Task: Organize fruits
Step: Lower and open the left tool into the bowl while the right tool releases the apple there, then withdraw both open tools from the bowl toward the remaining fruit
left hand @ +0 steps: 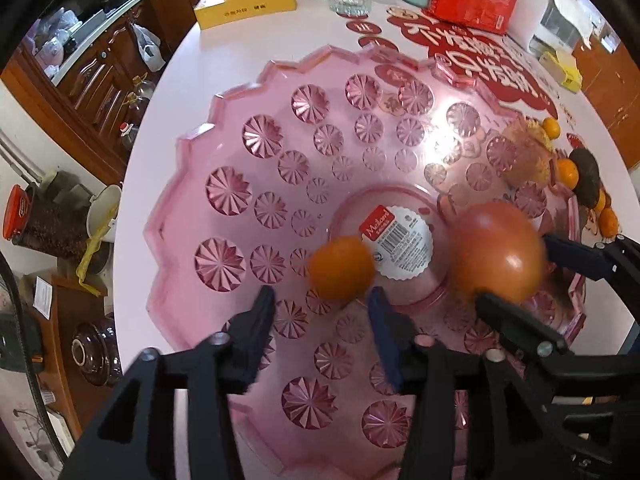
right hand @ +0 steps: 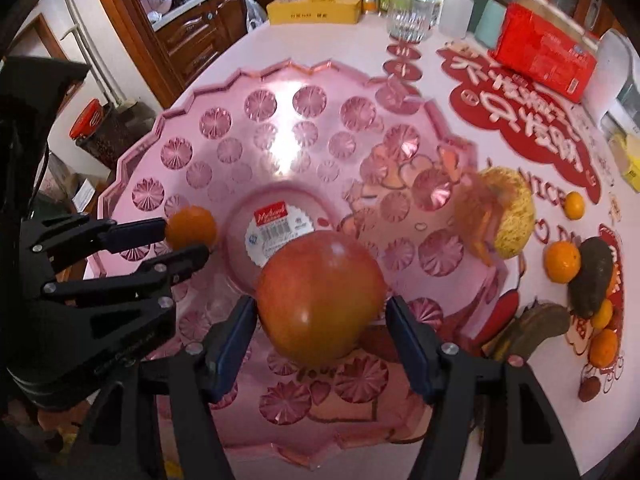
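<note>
Over the pink cut-glass fruit bowl (right hand: 168, 152), the large, smooth red-orange apple (right hand: 320, 300), judged heavy and slippery, hangs between the right gripper (right hand: 320, 344)'s parted, non-clamping fingers, while at nine o'clock the small, light orange mandarin (left hand: 342, 268) sits just beyond the left gripper (left hand: 322, 300)'s wide-open fingertips

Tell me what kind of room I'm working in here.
Most likely a home kitchen or dining area: carved dark wooden cabinets with a pale countertop, a round white table with red festive decals, and a clear drinking glass among bottles and boxes.
</note>
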